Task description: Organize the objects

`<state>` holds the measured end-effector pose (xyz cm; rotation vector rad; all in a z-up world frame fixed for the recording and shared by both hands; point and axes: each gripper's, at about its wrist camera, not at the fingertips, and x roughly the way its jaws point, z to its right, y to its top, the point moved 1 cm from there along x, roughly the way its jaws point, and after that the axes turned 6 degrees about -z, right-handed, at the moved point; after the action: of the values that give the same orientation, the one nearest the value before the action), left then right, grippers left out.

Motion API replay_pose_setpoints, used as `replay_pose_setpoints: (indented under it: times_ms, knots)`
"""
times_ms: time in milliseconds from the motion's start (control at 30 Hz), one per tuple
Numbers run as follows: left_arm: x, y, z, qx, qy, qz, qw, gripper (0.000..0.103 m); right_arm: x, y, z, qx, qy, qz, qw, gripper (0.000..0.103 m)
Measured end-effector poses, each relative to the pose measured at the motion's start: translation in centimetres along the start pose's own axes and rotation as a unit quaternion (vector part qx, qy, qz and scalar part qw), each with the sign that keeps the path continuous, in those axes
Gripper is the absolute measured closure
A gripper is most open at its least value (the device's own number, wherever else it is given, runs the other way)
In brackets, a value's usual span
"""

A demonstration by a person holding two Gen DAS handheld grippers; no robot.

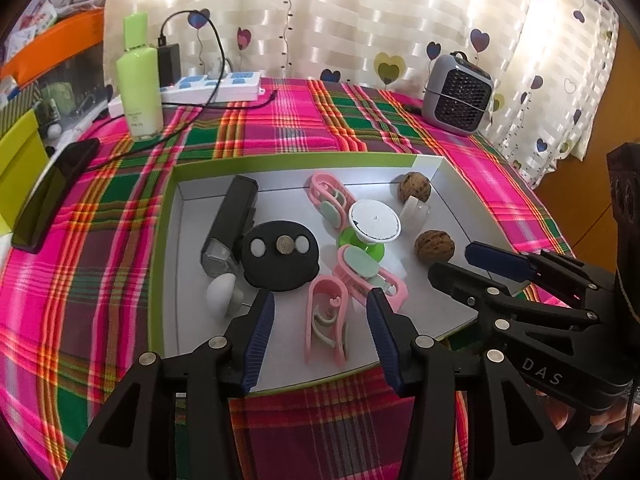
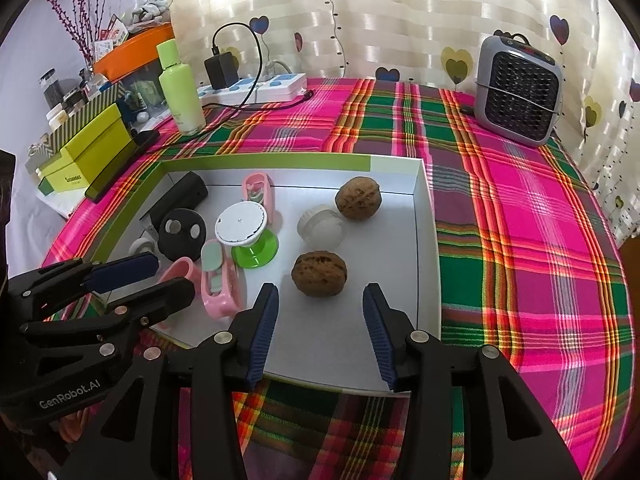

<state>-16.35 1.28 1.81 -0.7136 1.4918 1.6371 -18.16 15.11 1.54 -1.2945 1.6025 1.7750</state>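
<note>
Box: a shallow white box (image 1: 434, 168) with a green rim lay on the plaid-covered counter (image 1: 280, 128) and held all the small things to be sorted.
Left gripper: the left gripper (image 1: 320, 328) hung released over the near edge of the box, jaws apart, with a pink clip (image 1: 325, 320) lying on the box floor in line with the gap; neither pad pressed on it.
Right gripper: the right gripper (image 2: 320, 320) was likewise released, empty, with the near walnut (image 2: 319, 273) just beyond its fingertips.
Walnuts: the near walnut and a far walnut (image 2: 358, 198) sat at the right of the box; likely light, hard and round, so apt to roll or squirt out; best pinched across the widest part.
Pink clips: three in the box, one near the back wall (image 1: 329, 196) and one by the green stand (image 1: 370, 276); thin plastic, probably light and springy; take hold across the flat sides, not the open loop.
Green stand: a green-footed stand with a white round top (image 2: 247, 236) stood upright mid-box; top-heavy by its look, so the narrow stem seemed the safest hold.
Black disc: a black disc (image 1: 280, 254) with a coin and two pale pads on it rested against a black bike light (image 1: 230, 224); the loose coin could slide if tilted.
White cap: a small frosted cap (image 2: 322, 226) lay between the walnuts.
</note>
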Motion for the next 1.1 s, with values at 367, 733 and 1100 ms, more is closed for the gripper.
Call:
replay_pose_setpoints:
  times_ms: [367, 733, 1100]
  knots:
    - [-2.0, -0.6, 0.4, 0.006, 0.023, 0.028, 0.9993, 0.056, -1.5, -0.7, -0.6, 0.002, -0.009, 0.021, 1.000, 0.057]
    - [-3.7, -1.7, 0.7, 0.007, 0.039, 0.048, 0.9980, 0.056, -3.3, -1.8, -1.3, 0.014, -0.013, 0.038, 0.999, 0.057]
    - [-5.3, -4.4, 0.2, -0.002, 0.063, 0.066, 0.9959, 0.056, -4.7, -4.5, -2.8, 0.019, -0.033, 0.048, 0.998, 0.057]
